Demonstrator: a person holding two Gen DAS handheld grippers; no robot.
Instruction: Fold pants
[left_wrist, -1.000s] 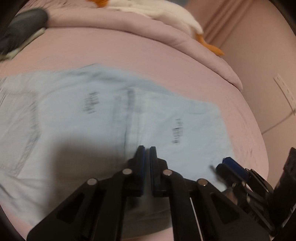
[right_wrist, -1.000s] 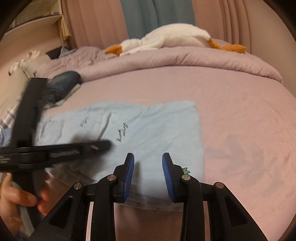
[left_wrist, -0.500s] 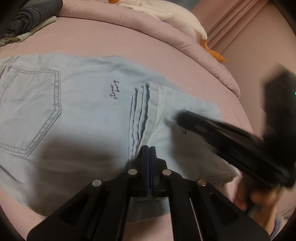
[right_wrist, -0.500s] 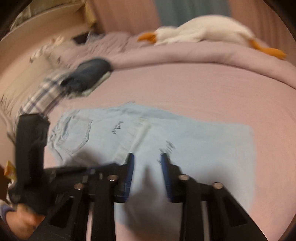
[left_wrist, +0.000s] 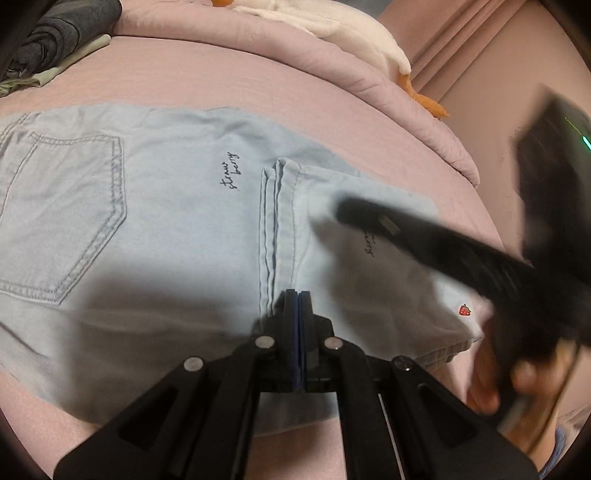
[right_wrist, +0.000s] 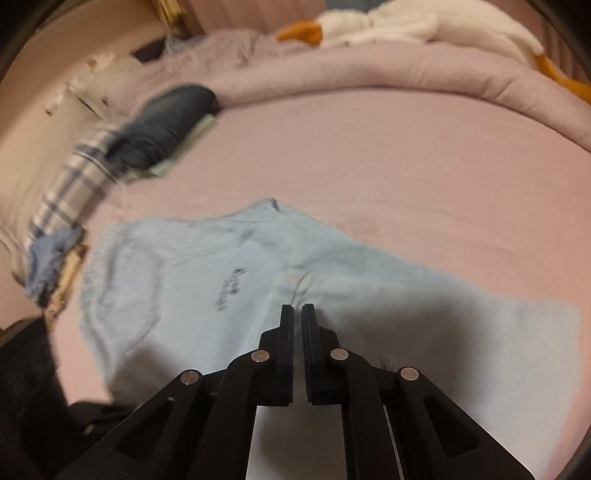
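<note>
Two tools are working over one pair of light blue pants (left_wrist: 166, 221), which are lying flat on the pink bed (left_wrist: 258, 81) with a back pocket (left_wrist: 62, 214) facing up toward the left and the leg ends already lying doubled back over the seat, their stacked hems (left_wrist: 277, 221) forming a ridge down the middle. We are holding the left tool (left_wrist: 297, 295) clenched, its pads pressed together right at the near end of that ridge; whether a layer of cloth is caught between them we cannot tell. We are bringing the right tool (right_wrist: 297, 308) in low over the same hem line, its pads nearly together with only a thin slit showing and nothing in it that we can make out. We are judging the denim as soft and limp but with some weight, thicker and stiffer at the stitched hems and seams, not slippery and not fragile, so it should keep a crease yet sag if lifted from one point. We are favouring a pinch at the hem stack or at the folded edge near the small strawberry patch (left_wrist: 464, 310), one tool at each corner, catching every layer. A white stuffed goose (left_wrist: 343, 33) and a dark folded garment (left_wrist: 55, 40) are sitting well apart at the far side of the bed.
</note>
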